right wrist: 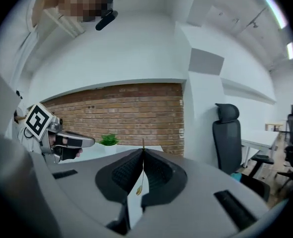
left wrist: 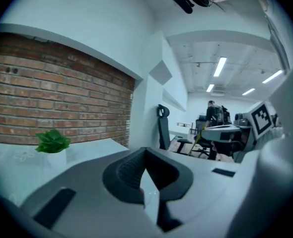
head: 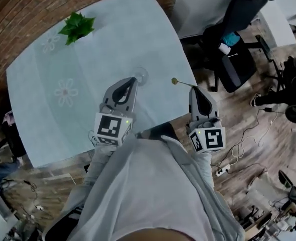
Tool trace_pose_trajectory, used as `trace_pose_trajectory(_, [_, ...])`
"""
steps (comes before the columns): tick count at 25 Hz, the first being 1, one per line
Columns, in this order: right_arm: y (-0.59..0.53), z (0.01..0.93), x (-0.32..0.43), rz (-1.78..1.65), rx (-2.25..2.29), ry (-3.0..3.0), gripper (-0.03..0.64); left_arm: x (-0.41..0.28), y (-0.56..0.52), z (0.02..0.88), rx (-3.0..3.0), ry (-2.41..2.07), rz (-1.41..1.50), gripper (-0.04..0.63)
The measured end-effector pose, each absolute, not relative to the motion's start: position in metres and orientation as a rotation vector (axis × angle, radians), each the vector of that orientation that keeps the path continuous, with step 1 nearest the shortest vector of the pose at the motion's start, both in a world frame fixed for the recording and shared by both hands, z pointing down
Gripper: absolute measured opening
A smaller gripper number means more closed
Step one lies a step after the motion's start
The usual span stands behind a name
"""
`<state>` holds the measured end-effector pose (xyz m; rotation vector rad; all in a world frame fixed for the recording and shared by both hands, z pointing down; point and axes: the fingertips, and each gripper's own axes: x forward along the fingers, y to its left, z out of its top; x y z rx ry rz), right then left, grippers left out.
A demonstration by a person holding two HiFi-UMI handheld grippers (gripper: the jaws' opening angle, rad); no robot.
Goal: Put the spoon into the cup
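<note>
Table (head: 47, 104) with a pale cloth lies below us. Our left gripper (head: 133, 79), jaws together and empty, points at the cup (head: 140, 76) standing just beyond its tip. Our right gripper (head: 193, 88) pinches the spoon (head: 180, 83), which sticks out near the cup without touching it.
</note>
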<state>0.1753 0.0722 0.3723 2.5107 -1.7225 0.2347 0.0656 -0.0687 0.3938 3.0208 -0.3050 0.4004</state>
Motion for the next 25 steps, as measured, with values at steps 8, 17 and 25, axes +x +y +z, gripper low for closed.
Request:
trace_pose_trajectory(8, [-0.009, 0.358, 0.206, 0.168, 2.23, -2.125, 0.018, 0.058, -0.111, 0.379, 2.94, -0.797, 0.355, 0.02])
trace_pose_trajectory(17, [-0.053, 0.345, 0.205, 0.143, 2.001, -2.388, 0.018, 0.026, -0.114, 0.379, 2.81, -1.11, 0.367, 0.02])
trace_pose_trajectory(25, [-0.062, 0.331, 0.195, 0.146, 1.998, -2.416, 0.018, 0.008, -0.118, 0.373, 2.796, -1.143, 0.343, 0.02])
